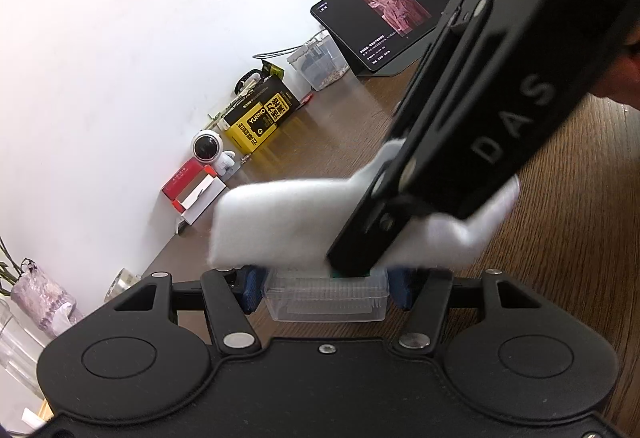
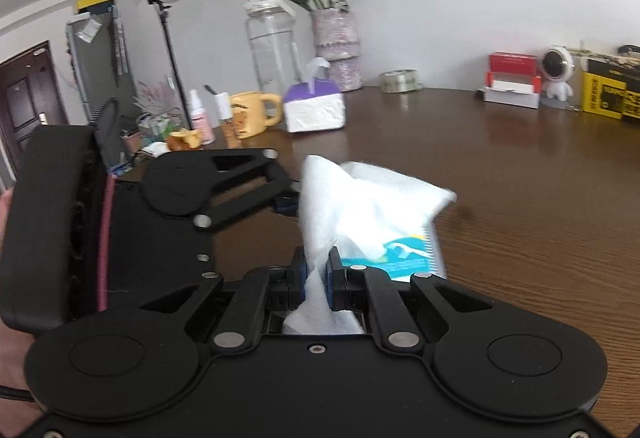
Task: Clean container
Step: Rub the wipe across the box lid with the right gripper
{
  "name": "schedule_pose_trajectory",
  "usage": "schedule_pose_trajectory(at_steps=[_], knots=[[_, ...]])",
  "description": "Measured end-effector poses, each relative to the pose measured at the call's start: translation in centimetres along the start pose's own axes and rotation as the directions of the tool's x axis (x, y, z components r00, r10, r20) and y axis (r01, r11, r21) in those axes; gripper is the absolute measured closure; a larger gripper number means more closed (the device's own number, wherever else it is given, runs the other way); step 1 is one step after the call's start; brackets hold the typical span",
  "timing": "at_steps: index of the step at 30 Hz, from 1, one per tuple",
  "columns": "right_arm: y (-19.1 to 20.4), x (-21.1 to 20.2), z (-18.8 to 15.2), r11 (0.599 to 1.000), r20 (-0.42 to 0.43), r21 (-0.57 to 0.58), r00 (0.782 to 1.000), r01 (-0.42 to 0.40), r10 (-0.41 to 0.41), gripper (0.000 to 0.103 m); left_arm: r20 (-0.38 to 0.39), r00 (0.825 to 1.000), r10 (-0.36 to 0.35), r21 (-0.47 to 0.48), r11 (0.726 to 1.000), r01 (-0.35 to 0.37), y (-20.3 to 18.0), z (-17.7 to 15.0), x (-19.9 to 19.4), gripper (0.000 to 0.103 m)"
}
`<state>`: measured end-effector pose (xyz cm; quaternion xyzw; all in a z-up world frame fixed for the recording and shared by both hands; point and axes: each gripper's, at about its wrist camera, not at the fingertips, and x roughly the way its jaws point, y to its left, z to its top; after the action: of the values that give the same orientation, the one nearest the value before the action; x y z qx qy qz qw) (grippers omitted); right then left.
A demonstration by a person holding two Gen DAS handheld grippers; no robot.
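The left claw (image 1: 326, 288) is clamped on a small clear plastic container (image 1: 328, 298), its blue pads pressing the box's two short sides and holding it just above the brown wooden surface (image 1: 560, 258). Right over the container, the right claw (image 2: 316, 274) is squeezed together on a white cloth (image 2: 360, 202), a fold of it pinched between the blue pads and the rest fanning out forward; in the left wrist view the cloth spreads across the top of the container, hiding most of its opening. In the right wrist view a blue, white and yellow printed label shows under the cloth's edge, beside the right claw's fingers. Farther back on the surface stand a purple-topped tissue box (image 2: 315, 106) and a yellow mug (image 2: 252, 112), then a red and white box (image 1: 192, 194), a small white astronaut figure (image 1: 212, 150), a yellow and black carton (image 1: 260, 118) and a lit tablet (image 1: 380, 14) near the white wall
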<state>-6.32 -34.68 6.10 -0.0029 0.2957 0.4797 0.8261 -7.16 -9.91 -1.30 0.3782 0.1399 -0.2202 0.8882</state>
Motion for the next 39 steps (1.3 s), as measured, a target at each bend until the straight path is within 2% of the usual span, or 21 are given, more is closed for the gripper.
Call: schedule_pose_trajectory(at_steps=[6, 11, 15, 18, 23, 27, 30, 35, 37, 39], knots=[[-2.5, -0.3, -0.5, 0.989, -0.011, 0.051, 0.99, 0.141, -0.141, 0.094, 0.001, 1.0, -0.001, -0.001, 1.0, 0.001, 0.0, 0.1, 0.0, 0.044], [-1.3, 0.0, -0.5, 0.997, -0.002, 0.031, 0.997, 0.076, -0.076, 0.094, 0.0, 1.0, -0.001, 0.0, 1.0, 0.001, 0.0, -0.1, 0.0, 0.044], [0.3, 0.3, 0.0, 0.999, 0.014, 0.006, 0.999, -0.052, 0.052, 0.094, 0.0, 1.0, 0.002, 0.003, 1.0, -0.002, -0.1, -0.1, 0.0, 0.044], [1.0, 0.4, 0.3, 0.997, 0.009, -0.026, 0.998, -0.07, 0.07, 0.094, 0.0, 1.0, 0.001, 0.002, 1.0, -0.001, 0.0, -0.1, 0.0, 0.044], [-0.5, 0.1, 0.1, 1.0, -0.004, 0.0, 1.0, 0.018, -0.018, 0.094, 0.0, 1.0, 0.001, 0.003, 1.0, -0.001, 0.1, -0.2, 0.0, 0.044], [-2.2, 0.1, 0.0, 0.991, -0.014, 0.015, 0.991, 0.131, -0.131, 0.094, 0.001, 1.0, 0.004, 0.006, 1.0, -0.004, 0.1, -0.2, -0.1, 0.044], [-1.9, 0.2, -0.1, 0.99, -0.014, 0.001, 0.99, 0.142, -0.142, 0.094, 0.001, 1.0, 0.004, 0.007, 1.0, -0.004, 0.0, -0.2, 0.0, 0.044], [0.2, 0.3, 0.0, 1.0, -0.006, -0.031, 1.0, 0.006, -0.006, 0.094, 0.001, 1.0, 0.005, 0.009, 1.0, -0.005, -0.3, -0.3, 0.0, 0.044], [0.7, 0.2, 0.1, 0.999, -0.006, -0.047, 1.0, -0.017, 0.017, 0.094, 0.001, 1.0, 0.005, 0.008, 1.0, -0.005, -0.4, -0.3, 0.0, 0.044], [0.4, 0.2, 0.1, 0.999, -0.008, -0.045, 1.0, -0.002, 0.002, 0.094, 0.001, 1.0, 0.004, 0.007, 1.0, -0.004, -0.4, -0.3, 0.1, 0.044]])
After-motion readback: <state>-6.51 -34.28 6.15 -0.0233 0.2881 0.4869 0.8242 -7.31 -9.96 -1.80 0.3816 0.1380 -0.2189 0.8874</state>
